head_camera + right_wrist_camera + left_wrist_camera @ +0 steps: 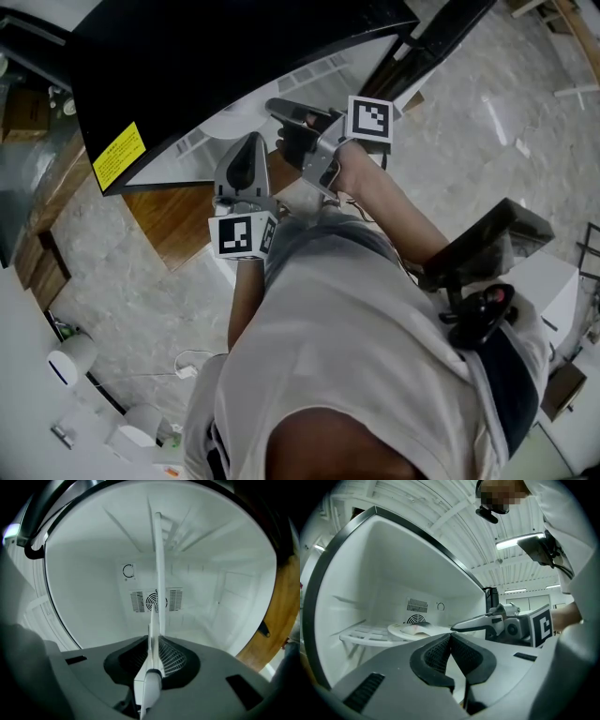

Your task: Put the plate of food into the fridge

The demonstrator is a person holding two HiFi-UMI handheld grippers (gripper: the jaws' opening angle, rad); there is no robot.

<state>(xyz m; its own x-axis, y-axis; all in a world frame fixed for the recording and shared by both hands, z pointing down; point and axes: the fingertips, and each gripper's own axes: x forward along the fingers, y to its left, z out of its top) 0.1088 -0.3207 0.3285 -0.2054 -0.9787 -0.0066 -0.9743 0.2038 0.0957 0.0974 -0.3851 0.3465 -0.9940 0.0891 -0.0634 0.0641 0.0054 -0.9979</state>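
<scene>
From the head view, both arms reach into the open fridge (pixel 281 94), its black door (pixel 234 56) swung wide. The left claw (pixel 250 141) sits just beside the right claw (pixel 277 106), which is further in.

The left claw's view shows the left claw (pixel 451 637) with its jaws pressed together at the tips and nothing between them. Beyond it, the plate (pixel 415 630) rests on the white shelf (pixel 361 637) inside the fridge, in front of the round vent (pixel 415 619). The right claw (pixel 457 627) reaches its rim from the right.

In the right claw's view, the right claw (pixel 151 637) is clamped on the plate (pixel 158 573) – seen edge-on as a thin white band running up the frame, across the vent (pixel 157 601).
</scene>
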